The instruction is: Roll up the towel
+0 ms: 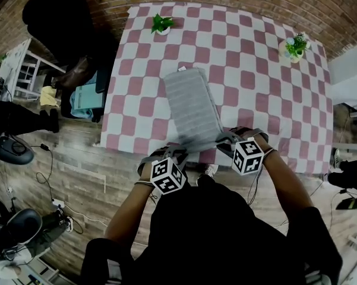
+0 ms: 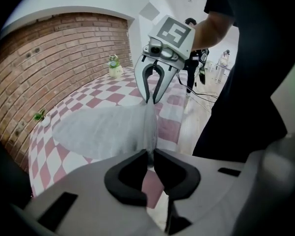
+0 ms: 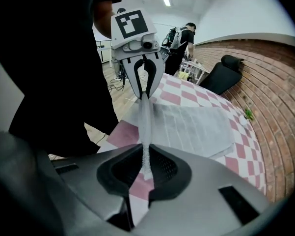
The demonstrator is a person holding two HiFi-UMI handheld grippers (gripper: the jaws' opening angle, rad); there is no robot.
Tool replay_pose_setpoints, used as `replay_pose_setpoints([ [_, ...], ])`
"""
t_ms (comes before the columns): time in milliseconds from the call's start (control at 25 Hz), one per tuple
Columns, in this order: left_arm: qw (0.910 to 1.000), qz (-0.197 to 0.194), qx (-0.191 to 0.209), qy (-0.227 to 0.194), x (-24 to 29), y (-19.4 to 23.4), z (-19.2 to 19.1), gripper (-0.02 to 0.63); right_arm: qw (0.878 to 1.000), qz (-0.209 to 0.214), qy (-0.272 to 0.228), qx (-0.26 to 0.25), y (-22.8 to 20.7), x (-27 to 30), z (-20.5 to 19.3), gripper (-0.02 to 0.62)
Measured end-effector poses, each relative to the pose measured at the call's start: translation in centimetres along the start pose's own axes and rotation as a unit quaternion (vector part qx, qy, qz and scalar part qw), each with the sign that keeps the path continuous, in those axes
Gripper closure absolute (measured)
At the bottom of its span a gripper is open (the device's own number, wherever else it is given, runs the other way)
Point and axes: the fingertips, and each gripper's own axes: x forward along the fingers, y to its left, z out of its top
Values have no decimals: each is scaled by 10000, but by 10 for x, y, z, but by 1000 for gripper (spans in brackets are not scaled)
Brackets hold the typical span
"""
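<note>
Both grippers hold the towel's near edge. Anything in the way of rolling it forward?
Nothing visible blocks it. The towel lies bare on the table, its near edge pinched by the left gripper and right gripper. The left plant and the right plant stand far off, clear of it.
</note>
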Motion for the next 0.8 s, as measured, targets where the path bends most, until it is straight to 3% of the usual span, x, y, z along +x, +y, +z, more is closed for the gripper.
replay_pose_setpoints([
  [320,9967,539,-520,-323,-3,67,0,558,9958,-904,-81,132,-73,-1,6,554],
  [520,9935,765,-698,-474,10,96,-6,553,9903,-1187,-165,701,-98,16,-4,548],
  [640,9896,956,-924,-549,14,109,-7,546,9820,-1607,-179,975,-110,19,-14,514],
  [720,9857,1247,-999,-530,16,120,-8,537,9725,-2023,-263,1121,-119,13,-17,444],
  [800,9816,1488,-1081,-511,17,128,-10,534,9634,-2249,-708,1278,-122,-2,-7,422],
])
